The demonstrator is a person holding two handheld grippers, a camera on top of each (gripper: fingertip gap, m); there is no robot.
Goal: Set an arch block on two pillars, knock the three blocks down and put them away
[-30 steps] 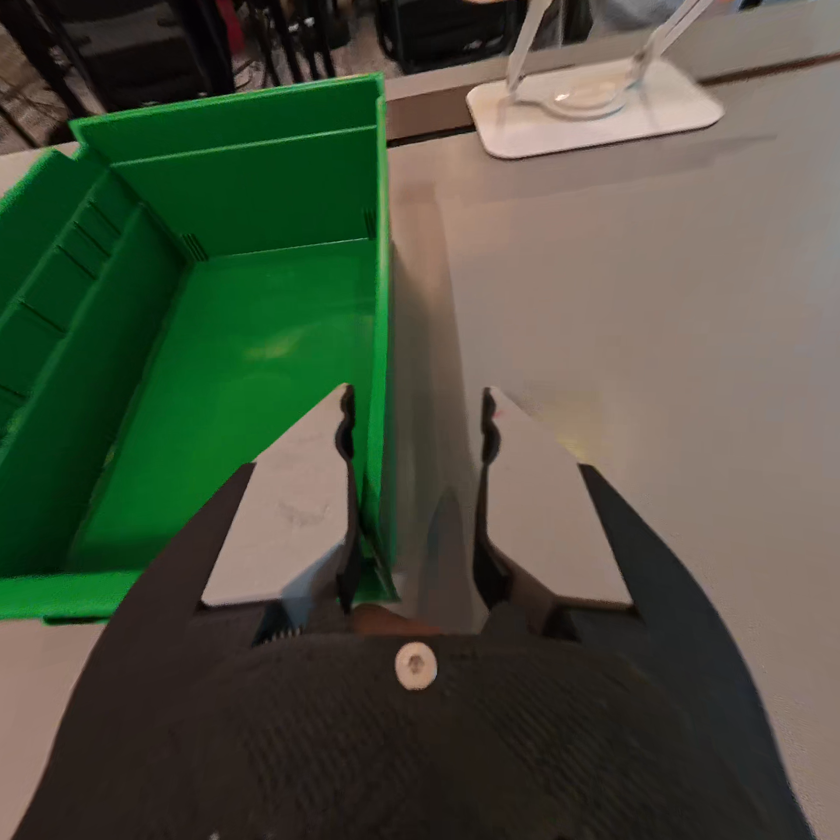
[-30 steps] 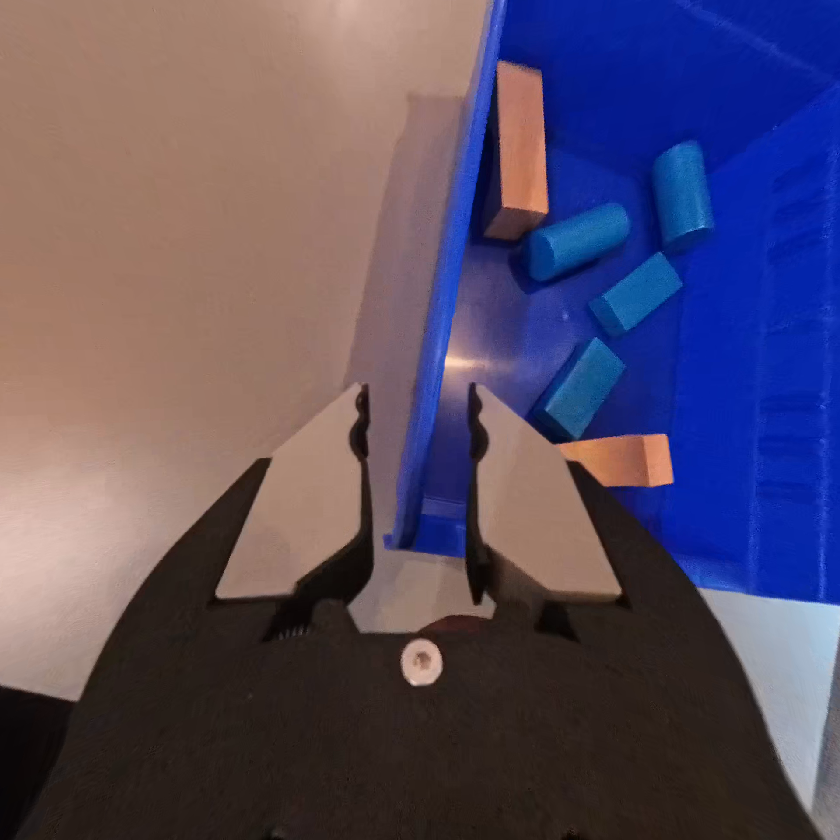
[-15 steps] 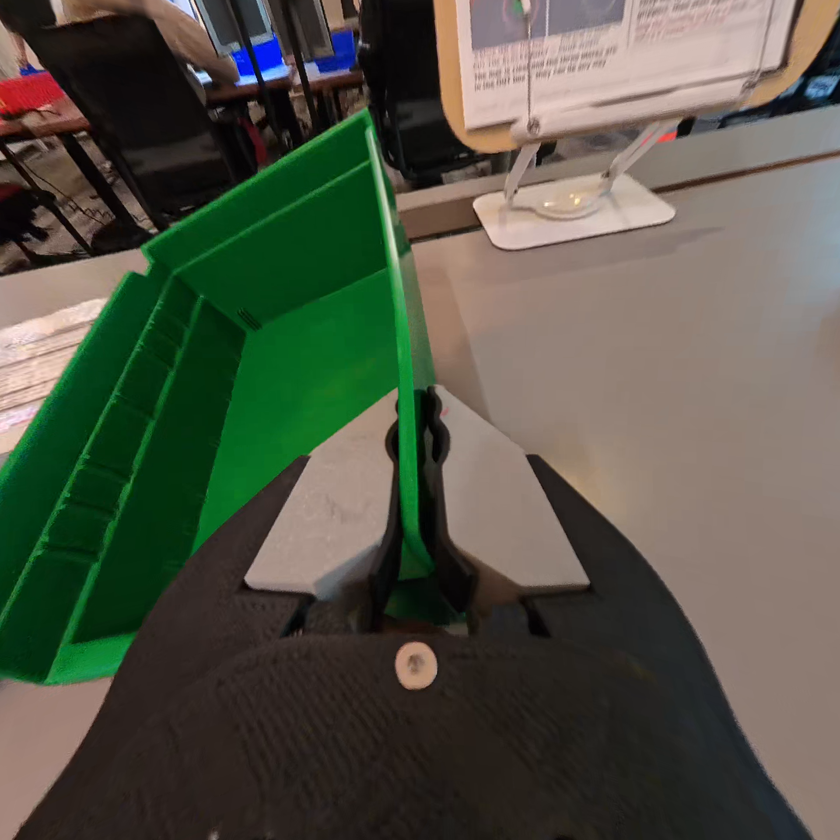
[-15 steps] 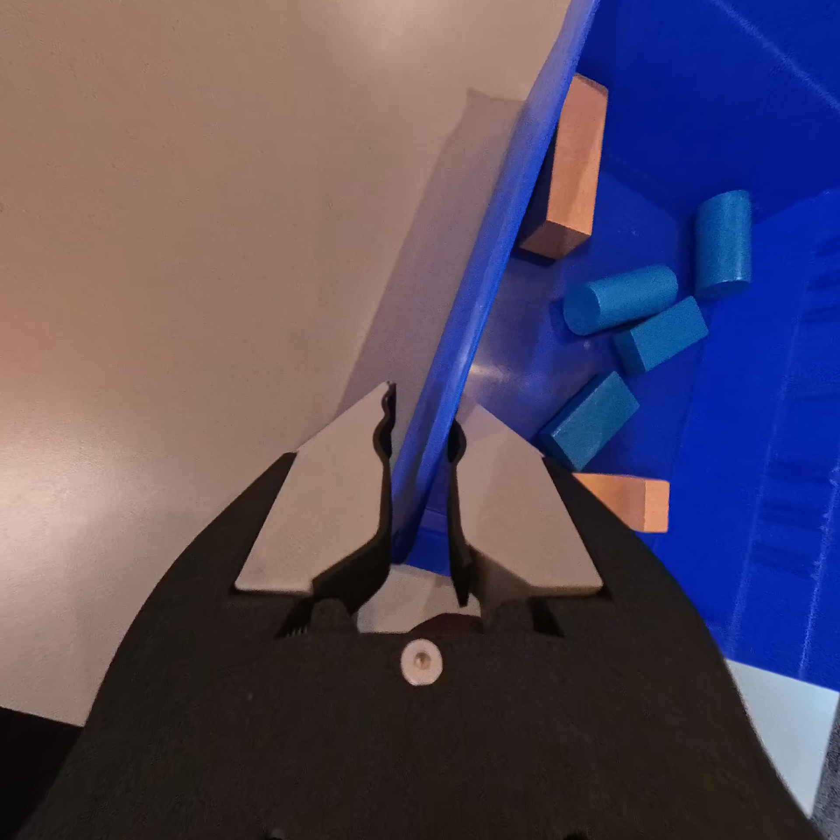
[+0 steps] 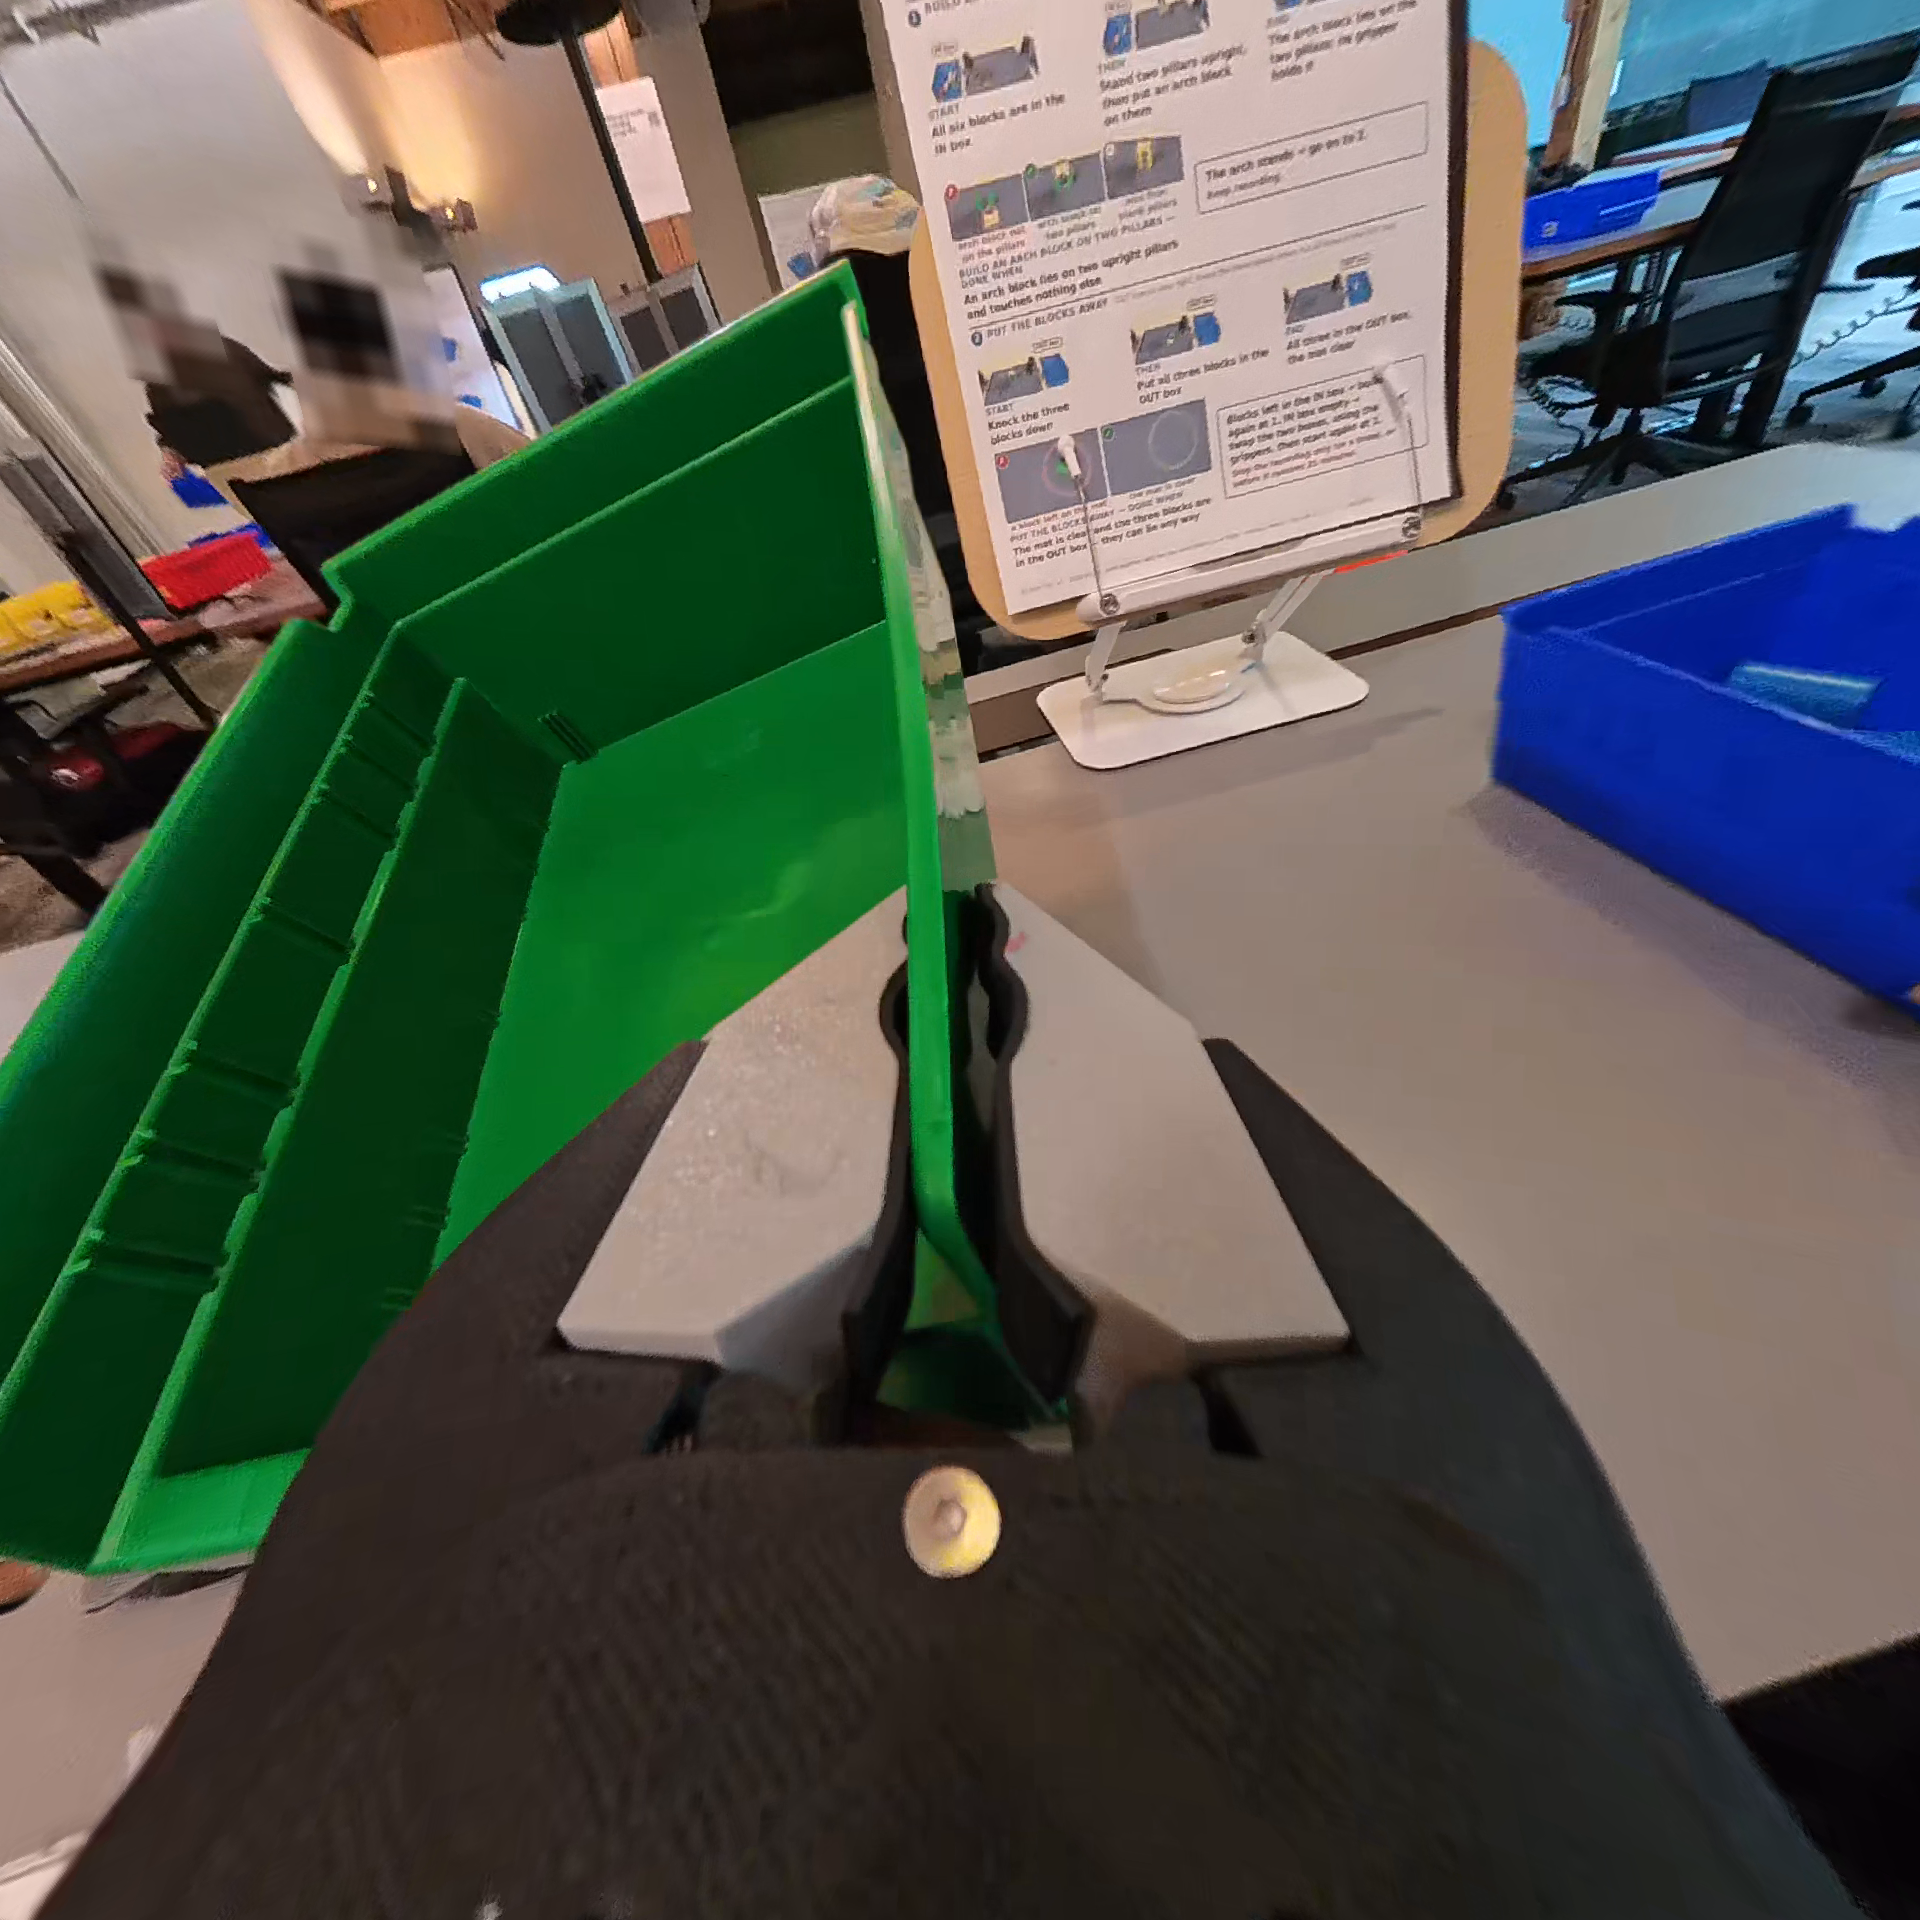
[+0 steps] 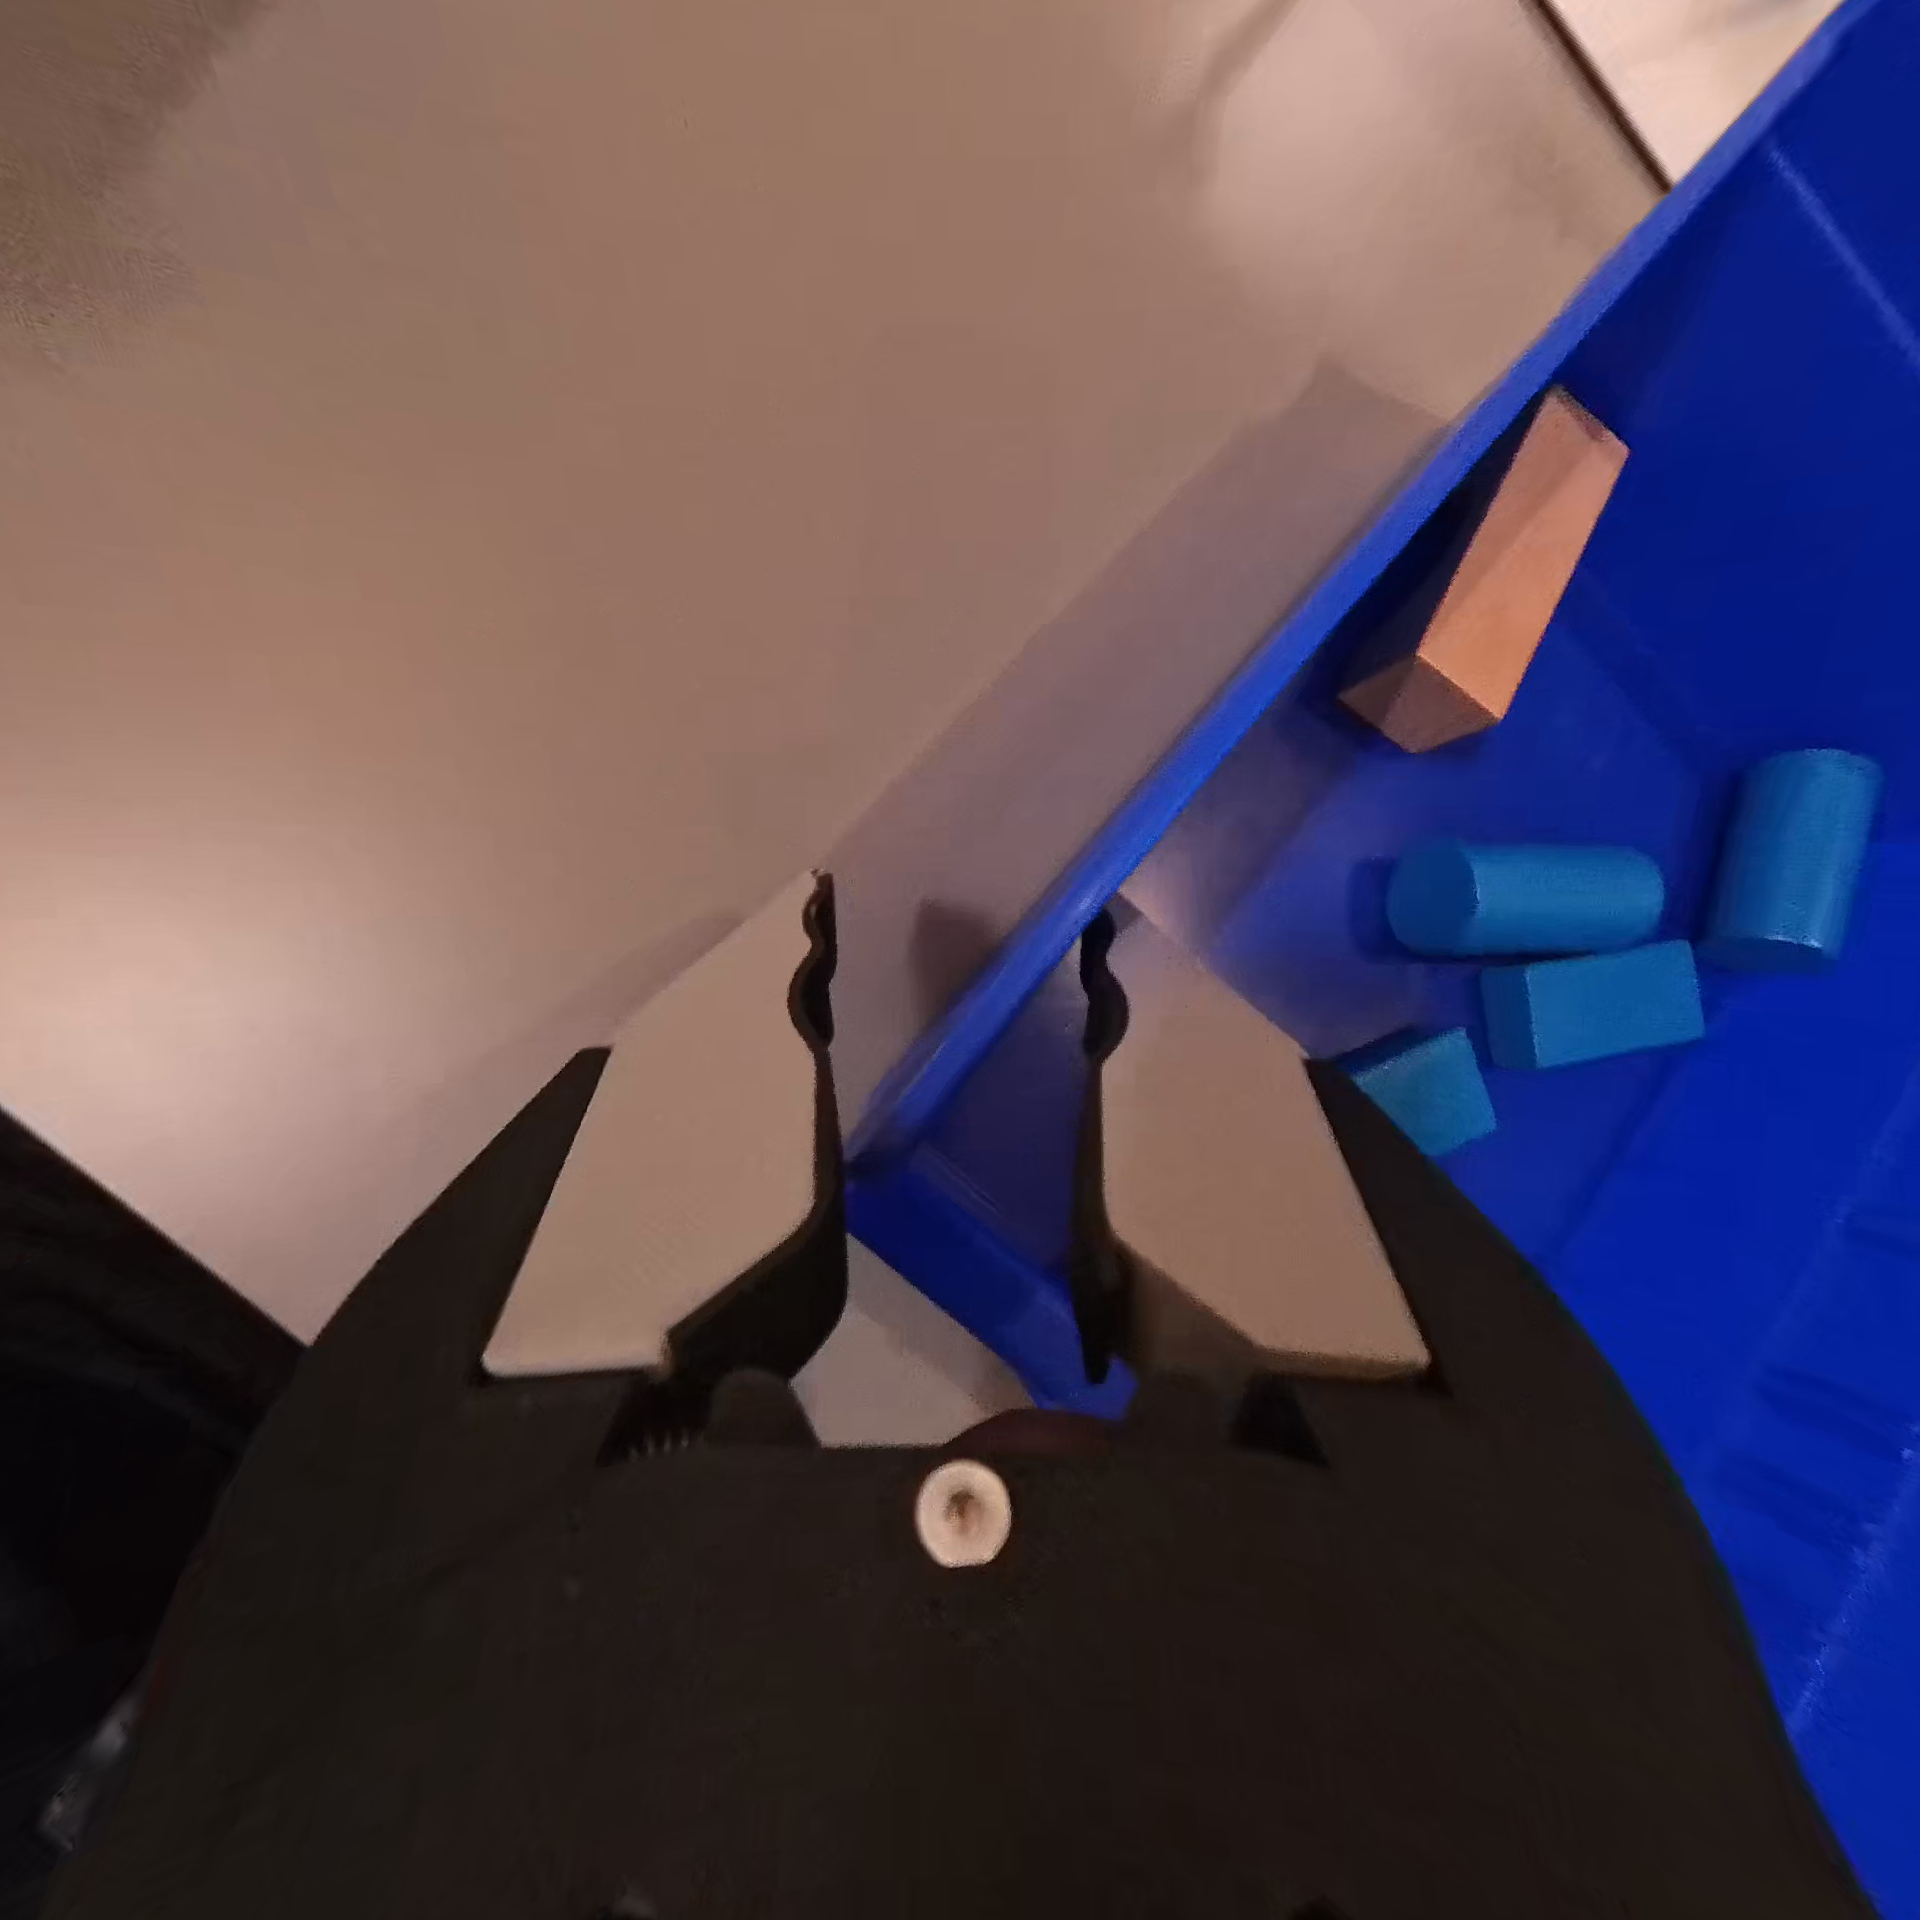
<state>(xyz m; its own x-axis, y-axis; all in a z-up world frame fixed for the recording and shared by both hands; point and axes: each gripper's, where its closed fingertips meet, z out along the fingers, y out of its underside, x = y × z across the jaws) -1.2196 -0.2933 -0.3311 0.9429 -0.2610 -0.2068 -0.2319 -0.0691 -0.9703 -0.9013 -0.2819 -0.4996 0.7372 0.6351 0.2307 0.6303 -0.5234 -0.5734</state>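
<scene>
My left gripper (image 5: 951, 956) is shut on the right wall of the empty green bin (image 5: 675, 831) and holds it tilted up off the grey table (image 5: 1403, 1091). My right gripper (image 6: 958, 914) is open and straddles the near corner of the blue bin's (image 6: 1156, 812) left wall; its pads do not press on the wall. Inside the blue bin lie a tan block (image 6: 1496, 582), two blue cylinders (image 6: 1527, 899) (image 6: 1797, 857) and two blue rectangular blocks (image 6: 1590, 1003) (image 6: 1423, 1086). The blue bin also shows in the left wrist view (image 5: 1683, 748) at the right.
A sheet of instructions (image 5: 1195, 281) on a stand with a white base (image 5: 1205, 696) is at the table's far edge. Office chairs, desks and people are beyond the table. The table's front edge is at the lower right of the left wrist view.
My left gripper shut on the green bin's wall and lifted it into a tilt. My right gripper narrowed around the blue bin's wall, then opened again; the blue bin has turned in its view.
</scene>
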